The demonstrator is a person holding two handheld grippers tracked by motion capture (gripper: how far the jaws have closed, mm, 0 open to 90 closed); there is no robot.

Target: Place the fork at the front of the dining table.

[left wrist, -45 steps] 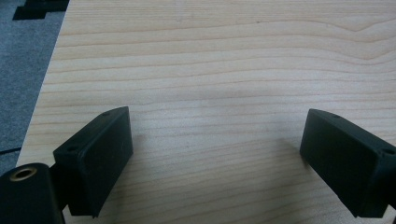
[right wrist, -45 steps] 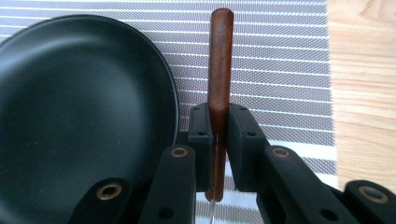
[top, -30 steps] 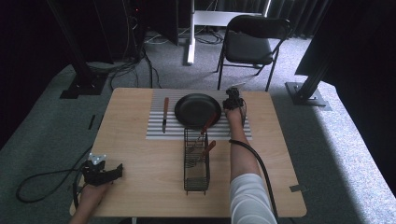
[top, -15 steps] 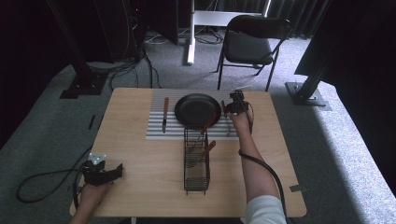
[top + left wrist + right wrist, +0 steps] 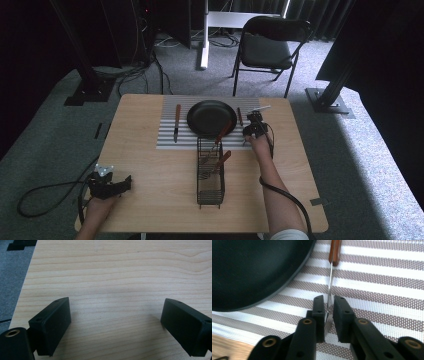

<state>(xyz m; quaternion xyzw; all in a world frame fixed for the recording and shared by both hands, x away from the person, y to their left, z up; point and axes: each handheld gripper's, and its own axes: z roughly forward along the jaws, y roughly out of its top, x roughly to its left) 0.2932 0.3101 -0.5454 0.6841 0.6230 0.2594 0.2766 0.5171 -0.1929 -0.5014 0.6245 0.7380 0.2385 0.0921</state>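
The left gripper (image 5: 107,184) rests wide open and empty on the table's (image 5: 150,200) near corner, while beside the black plate (image 5: 210,117) the right gripper (image 5: 327,315) pinches a knife (image 5: 331,272) blade on the striped mat (image 5: 382,290), apparently placing it, so letting go comes next.

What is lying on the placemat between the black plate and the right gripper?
A utensil with a brown handle lies beside the black plate on the striped placemat. In the right gripper view, the right gripper closes on its thin metal blade.
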